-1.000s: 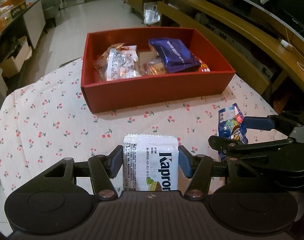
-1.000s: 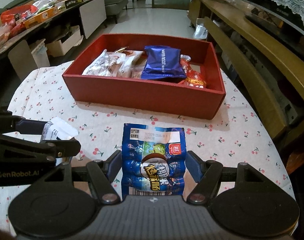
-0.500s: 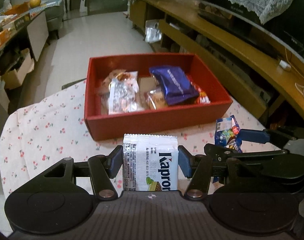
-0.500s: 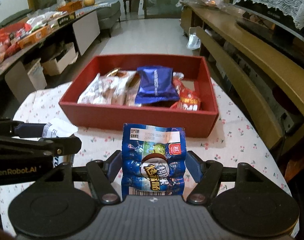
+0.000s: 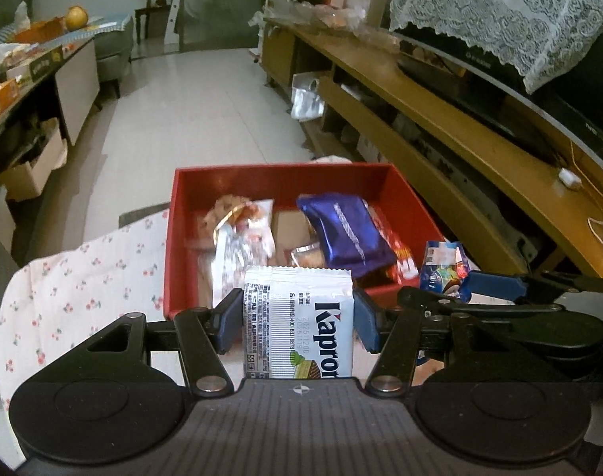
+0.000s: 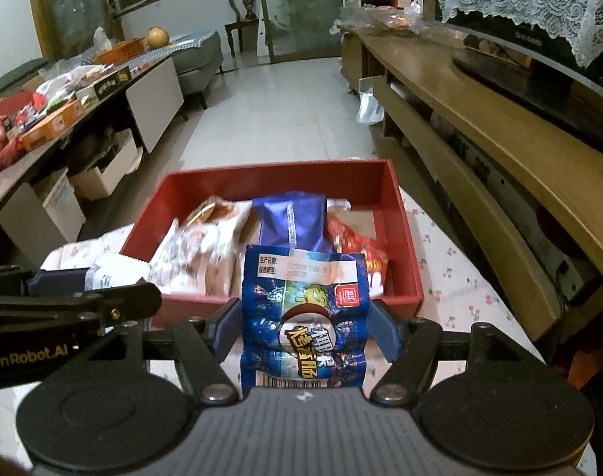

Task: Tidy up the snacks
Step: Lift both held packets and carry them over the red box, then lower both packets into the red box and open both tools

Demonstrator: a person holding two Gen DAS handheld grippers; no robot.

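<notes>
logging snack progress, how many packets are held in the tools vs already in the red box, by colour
Held in the tools: 2, a white Kapron packet in the left tool and a blue sausage packet in the right tool.
In the red box: 1 dark blue packet.
In the red box: 1 red-orange packet.
In the red box: several clear or pale packets, too blurred to count.
Total clearly countable: 4.

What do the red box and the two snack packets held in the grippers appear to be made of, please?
Red box: probably matte cardboard, judging by its thin, flat, straight walls without shine.
White Kapron packet, in the left gripper: likely matte plastic film with crimped, serrated top seal.
Blue sausage packet, in the right gripper: glossy plastic film, wrinkled and reflecting light.
</notes>
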